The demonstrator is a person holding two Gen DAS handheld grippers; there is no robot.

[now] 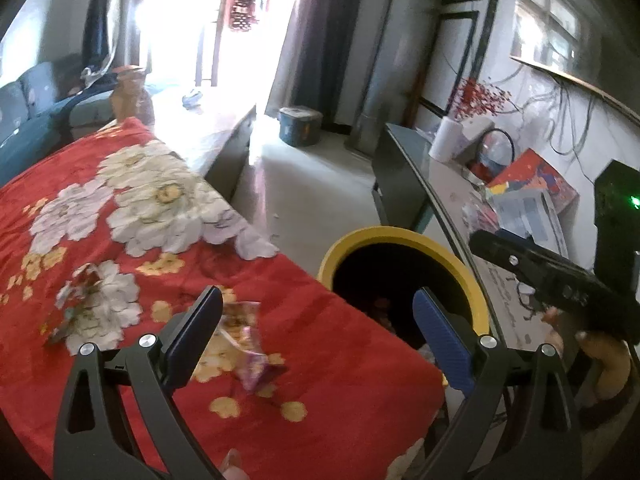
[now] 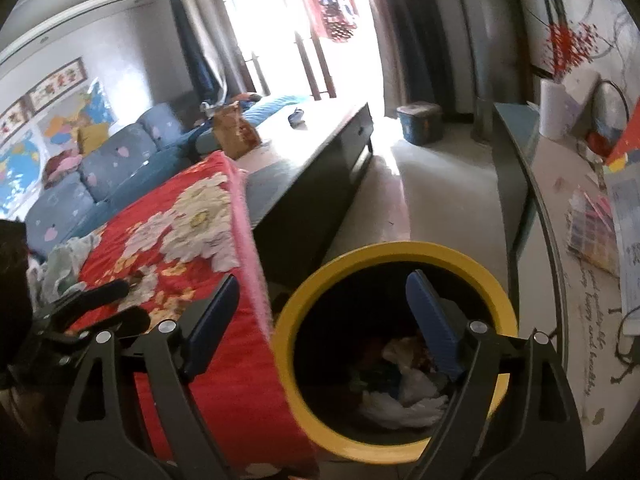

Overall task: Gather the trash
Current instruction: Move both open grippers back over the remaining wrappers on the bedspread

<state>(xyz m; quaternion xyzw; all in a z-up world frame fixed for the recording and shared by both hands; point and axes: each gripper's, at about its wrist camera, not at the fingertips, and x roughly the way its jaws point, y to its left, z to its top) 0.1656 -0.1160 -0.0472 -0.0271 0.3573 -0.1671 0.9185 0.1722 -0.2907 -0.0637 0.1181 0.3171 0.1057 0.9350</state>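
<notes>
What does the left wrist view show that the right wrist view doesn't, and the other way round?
Only the left wrist view: crumpled wrappers lying on the red floral blanket, and a hand holding the right gripper. Only the right wrist view: trash already inside the bin, and the blue sofa. Both: the yellow-rimmed bin beside the blanket, each gripper open and empty.

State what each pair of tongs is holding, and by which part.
Nothing. The left tongs stand open over the red blanket; the right tongs stand open above the yellow-rimmed bin.
</notes>
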